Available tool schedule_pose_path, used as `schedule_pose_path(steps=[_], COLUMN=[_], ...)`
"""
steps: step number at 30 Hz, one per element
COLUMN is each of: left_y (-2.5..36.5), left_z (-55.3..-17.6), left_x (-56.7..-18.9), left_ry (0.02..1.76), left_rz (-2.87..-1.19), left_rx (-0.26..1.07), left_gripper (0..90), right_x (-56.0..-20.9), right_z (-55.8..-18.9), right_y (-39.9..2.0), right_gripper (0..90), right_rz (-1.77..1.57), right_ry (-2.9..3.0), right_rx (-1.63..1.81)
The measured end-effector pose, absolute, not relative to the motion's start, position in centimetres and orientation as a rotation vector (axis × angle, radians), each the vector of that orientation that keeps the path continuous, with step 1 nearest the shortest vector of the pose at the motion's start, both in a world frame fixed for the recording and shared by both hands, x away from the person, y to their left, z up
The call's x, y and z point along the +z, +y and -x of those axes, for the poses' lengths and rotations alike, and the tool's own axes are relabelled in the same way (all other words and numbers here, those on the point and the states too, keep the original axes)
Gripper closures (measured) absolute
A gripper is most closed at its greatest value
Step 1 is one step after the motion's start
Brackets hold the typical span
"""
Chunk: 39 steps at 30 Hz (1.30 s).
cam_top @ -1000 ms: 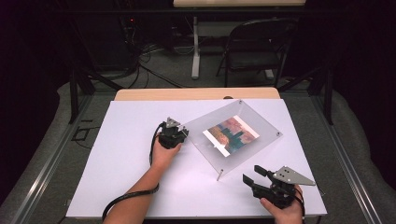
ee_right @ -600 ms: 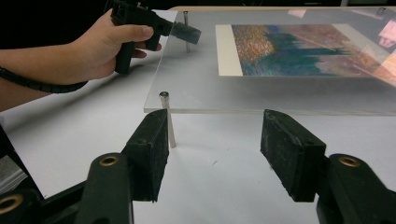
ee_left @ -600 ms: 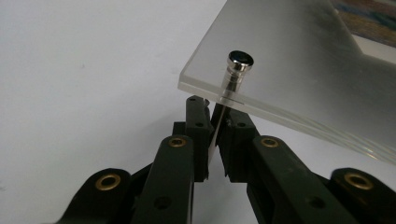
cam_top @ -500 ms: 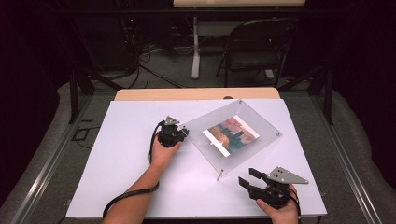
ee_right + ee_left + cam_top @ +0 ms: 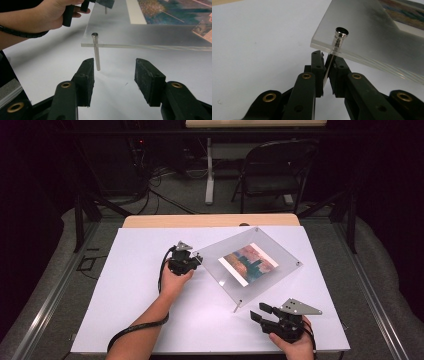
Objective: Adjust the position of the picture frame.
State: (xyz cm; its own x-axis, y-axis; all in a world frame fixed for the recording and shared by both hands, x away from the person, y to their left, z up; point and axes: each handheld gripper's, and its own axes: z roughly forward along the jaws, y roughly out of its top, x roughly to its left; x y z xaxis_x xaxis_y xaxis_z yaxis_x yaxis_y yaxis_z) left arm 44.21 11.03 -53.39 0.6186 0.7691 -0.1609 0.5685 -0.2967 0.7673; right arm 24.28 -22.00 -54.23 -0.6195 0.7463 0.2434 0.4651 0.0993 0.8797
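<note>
A clear acrylic photo frame [image 5: 270,280] with a colourful picture [image 5: 248,262] stands tilted on thin metal legs on the white table. My left gripper [image 5: 192,260] is at its left corner. In the left gripper view the jaws [image 5: 325,58] are shut on the leg [image 5: 329,67] below its capped head [image 5: 342,33]. My right gripper [image 5: 260,312] sits near the front corner leg [image 5: 237,306]. Its jaws [image 5: 113,67] have just been closing but stand open. The leg [image 5: 96,53] rises just beyond the left pad, untouched, under the frame [image 5: 150,35].
The white table top [image 5: 125,310] has free room to the left and front. A wooden edge [image 5: 210,220] runs along the back. Behind it are a folding chair [image 5: 280,170] and cables on the floor. The left hand [image 5: 50,17] appears in the right gripper view.
The right gripper's jaws stand narrower than before and it has edged slightly left toward the frame's front corner. The left gripper and the frame have kept still.
</note>
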Motion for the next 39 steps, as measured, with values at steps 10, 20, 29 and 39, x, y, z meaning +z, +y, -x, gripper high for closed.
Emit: schedule_pose_path(steps=[10, 20, 29, 39], left_y=[10.8, 10.9, 10.8, 11.0], left_z=[-43.7, -43.2, -43.1, -43.0], left_x=[-51.4, -51.2, -51.4, -51.4], left_ry=[1.033, 1.042, 1.056, 1.038], left_rz=[-1.993, -1.979, -1.973, -1.958], left_rx=[0.291, 0.277, 0.29, 0.284], left_gripper=[82.3, 82.1, 82.1, 82.1], right_x=[-54.3, -54.3, -54.6, -54.2], right_z=[-24.9, -25.8, -26.8, -26.7], right_y=[-20.8, -18.8, -18.7, -18.7], right_gripper=[59.1, 70.0, 84.9, 85.2], right_rz=[-1.191, -1.138, -1.165, -1.153], right_ry=[2.13, 2.151, 2.181, 2.185], right_rx=[1.582, 1.622, 1.646, 1.625])
